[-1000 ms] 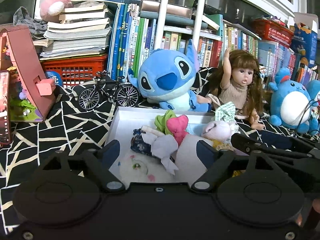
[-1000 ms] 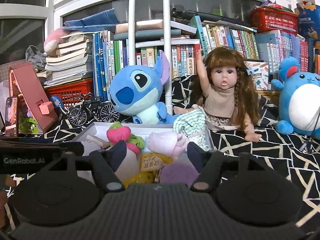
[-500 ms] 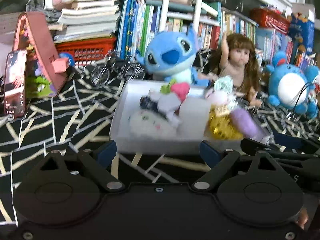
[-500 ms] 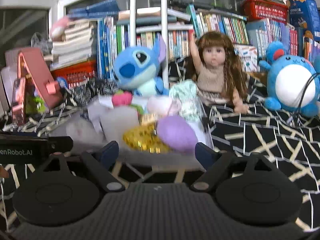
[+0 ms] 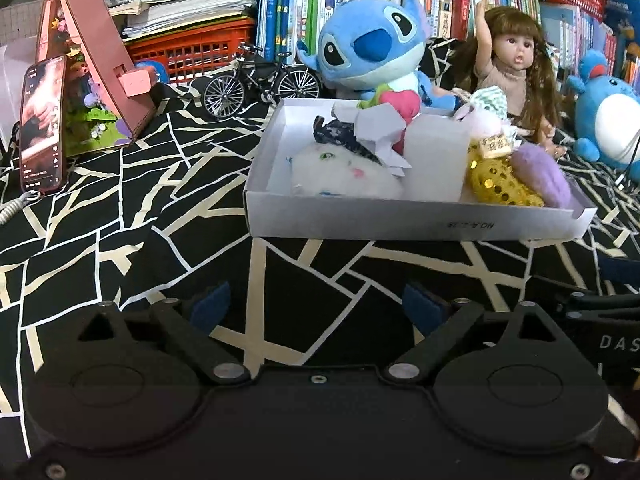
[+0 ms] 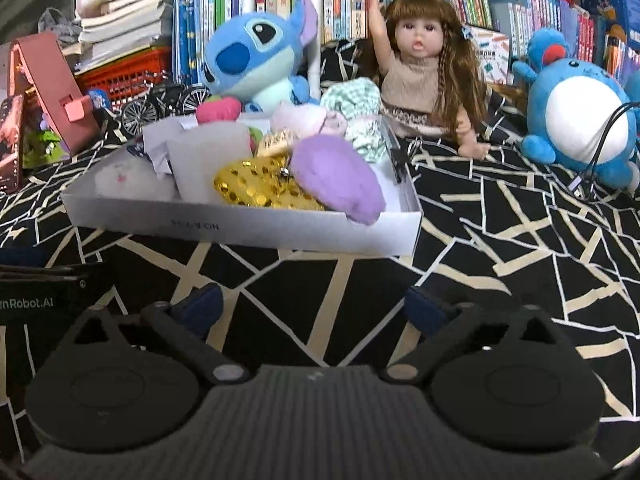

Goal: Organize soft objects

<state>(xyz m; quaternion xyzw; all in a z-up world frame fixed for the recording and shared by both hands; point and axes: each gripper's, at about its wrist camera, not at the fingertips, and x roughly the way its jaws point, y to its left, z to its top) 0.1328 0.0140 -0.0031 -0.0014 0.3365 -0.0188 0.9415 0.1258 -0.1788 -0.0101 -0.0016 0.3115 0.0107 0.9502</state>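
Left gripper (image 5: 318, 306): matte black body, two round housings, angled link arms with silver pivot screws, small screws at centre and near corners, blue pads on the fingers (image 5: 210, 305). Right gripper (image 6: 316, 306): same black build, ribbed grey centre panel, silver pivots, blue pads. Seen from the left camera, its black side shows white letters "DAS"; the left one, seen from the right camera, reads "nRobot.AI".
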